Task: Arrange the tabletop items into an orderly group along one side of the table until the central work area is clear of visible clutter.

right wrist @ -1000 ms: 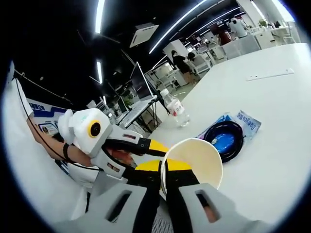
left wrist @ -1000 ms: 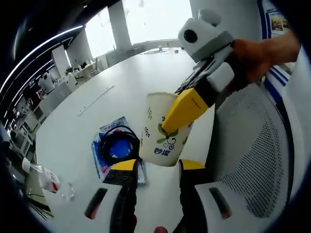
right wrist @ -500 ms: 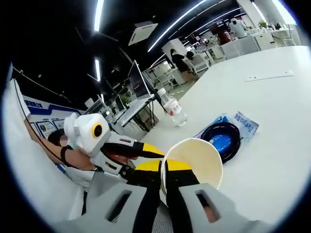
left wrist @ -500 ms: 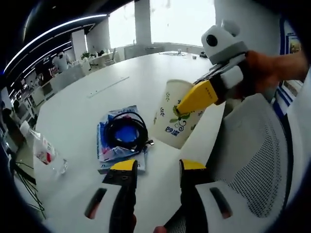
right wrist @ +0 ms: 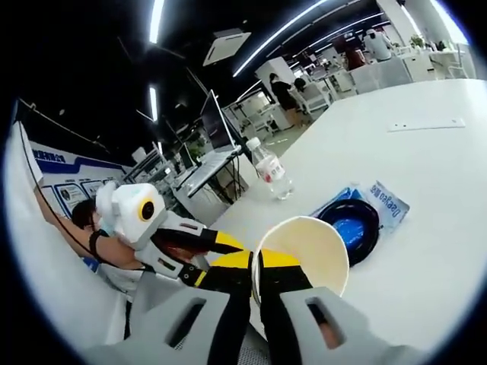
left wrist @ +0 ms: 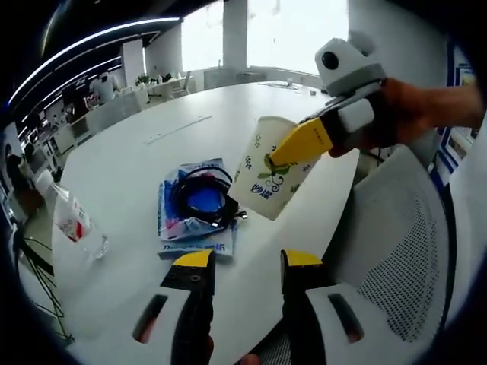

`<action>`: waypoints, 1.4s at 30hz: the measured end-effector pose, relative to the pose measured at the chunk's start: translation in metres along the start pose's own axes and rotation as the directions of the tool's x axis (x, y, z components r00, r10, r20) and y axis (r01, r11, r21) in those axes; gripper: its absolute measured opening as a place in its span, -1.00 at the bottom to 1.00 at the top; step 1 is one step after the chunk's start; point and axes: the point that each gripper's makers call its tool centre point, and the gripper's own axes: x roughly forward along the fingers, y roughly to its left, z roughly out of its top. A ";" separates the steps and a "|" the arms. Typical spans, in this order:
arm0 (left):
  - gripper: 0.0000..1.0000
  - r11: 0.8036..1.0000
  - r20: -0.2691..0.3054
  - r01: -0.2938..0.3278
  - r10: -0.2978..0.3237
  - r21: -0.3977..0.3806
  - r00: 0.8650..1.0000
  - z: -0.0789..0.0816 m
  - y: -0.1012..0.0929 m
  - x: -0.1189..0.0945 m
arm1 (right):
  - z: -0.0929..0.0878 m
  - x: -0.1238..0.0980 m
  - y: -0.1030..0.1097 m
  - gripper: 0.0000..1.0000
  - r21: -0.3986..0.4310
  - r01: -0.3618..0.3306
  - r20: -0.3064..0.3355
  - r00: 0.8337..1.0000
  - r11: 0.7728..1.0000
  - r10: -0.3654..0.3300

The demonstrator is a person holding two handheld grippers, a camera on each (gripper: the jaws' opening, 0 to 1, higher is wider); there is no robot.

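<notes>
Right gripper (right wrist: 256, 268) I see clamped on the rim of the cream paper cup with green print (left wrist: 271, 177), tilted above the white table (left wrist: 137, 175), just right of a blue packet with coiled black cable (left wrist: 199, 204). My left gripper (left wrist: 243, 266) stands apart, nearer.

Table (left wrist: 137, 163) middle and far side bare apart from a thin strip (left wrist: 177, 128). Near edge crowded: blue packet with black cable coil (left wrist: 199, 205), bottle (left wrist: 72, 224) at left edge, mesh chair (left wrist: 396, 228) alongside.
</notes>
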 end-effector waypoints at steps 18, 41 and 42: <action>-0.34 0.998 0.018 -0.029 0.030 -0.060 0.999 -0.009 0.014 -0.010 | 0.004 0.022 -0.003 -1.00 -0.037 -0.005 -0.045 0.999 0.999 0.003; -0.27 0.966 0.094 -0.108 0.133 -0.236 0.987 0.000 0.054 -0.011 | 0.053 0.085 -0.036 -1.00 -0.203 0.016 -0.140 0.989 0.979 -0.046; -0.27 0.964 0.094 -0.111 0.137 -0.240 0.986 0.000 0.055 -0.011 | 0.055 0.091 -0.039 -1.00 -0.233 0.020 -0.157 0.986 0.972 -0.058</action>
